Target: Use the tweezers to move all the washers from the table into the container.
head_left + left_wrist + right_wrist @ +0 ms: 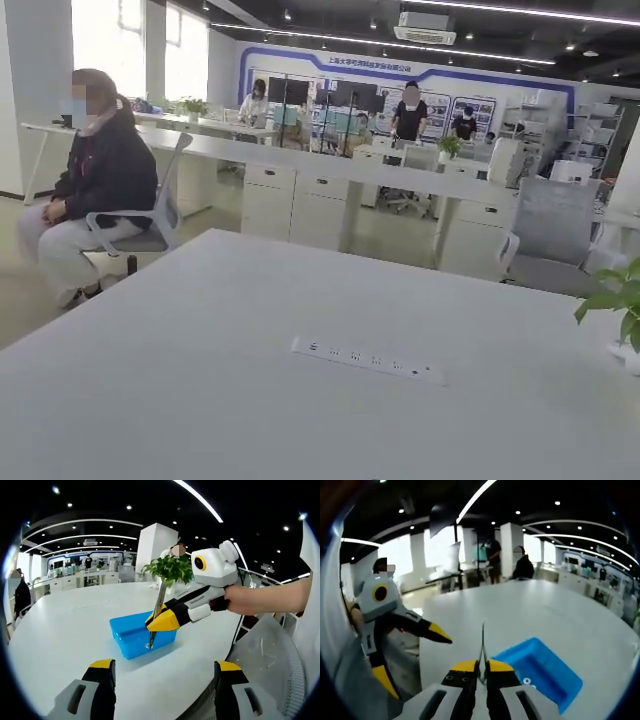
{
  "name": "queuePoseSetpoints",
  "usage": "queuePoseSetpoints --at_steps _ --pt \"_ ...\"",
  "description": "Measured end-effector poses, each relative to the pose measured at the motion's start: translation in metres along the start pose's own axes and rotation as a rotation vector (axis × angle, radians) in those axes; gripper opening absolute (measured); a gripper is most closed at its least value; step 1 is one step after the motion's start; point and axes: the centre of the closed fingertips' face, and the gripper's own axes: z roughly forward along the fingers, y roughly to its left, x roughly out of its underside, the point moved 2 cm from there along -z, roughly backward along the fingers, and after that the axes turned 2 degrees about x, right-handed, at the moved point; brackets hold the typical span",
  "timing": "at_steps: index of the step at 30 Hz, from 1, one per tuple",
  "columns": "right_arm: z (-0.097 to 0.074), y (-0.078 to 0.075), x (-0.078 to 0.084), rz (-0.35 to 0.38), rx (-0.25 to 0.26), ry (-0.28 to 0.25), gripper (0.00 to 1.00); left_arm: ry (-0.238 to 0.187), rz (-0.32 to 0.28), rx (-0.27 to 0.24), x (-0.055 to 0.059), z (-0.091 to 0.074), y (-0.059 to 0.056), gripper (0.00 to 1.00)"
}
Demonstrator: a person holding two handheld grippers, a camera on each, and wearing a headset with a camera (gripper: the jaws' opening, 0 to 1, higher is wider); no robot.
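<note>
right tongs clamp the tweezers by the blue container (washers inside). left tongs gape wide, empty.

Bright, even light falls from ceiling strips and spotlights; daylight blows out the windows in the head view. The white table shows only faint shadows. Both gripper views bend hard at the edges, and the right gripper with its tweezers looks smeared.
</note>
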Motion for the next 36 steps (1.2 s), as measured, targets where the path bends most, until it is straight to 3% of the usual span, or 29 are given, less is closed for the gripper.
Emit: queuePoseSetpoints --at_steps 7,16,26,36 --pt "0.009 -0.03 -0.012 0.04 0.036 -0.02 0.03 0.0 0.0 -0.003 0.0 0.0 0.0 0.82" --pt "0.034 -0.065 0.004 0.147 0.082 0.03 0.03 0.005 -0.006 -0.001 0.001 0.0 0.001 0.81" --pt "0.054 -0.076 0.023 0.176 0.084 0.089 0.03 0.01 -0.013 0.008 0.002 0.0 -0.001 0.78" --pt "0.063 -0.076 0.029 0.164 0.069 0.106 0.04 -0.009 -0.044 0.005 -0.001 -0.005 0.003 0.71"
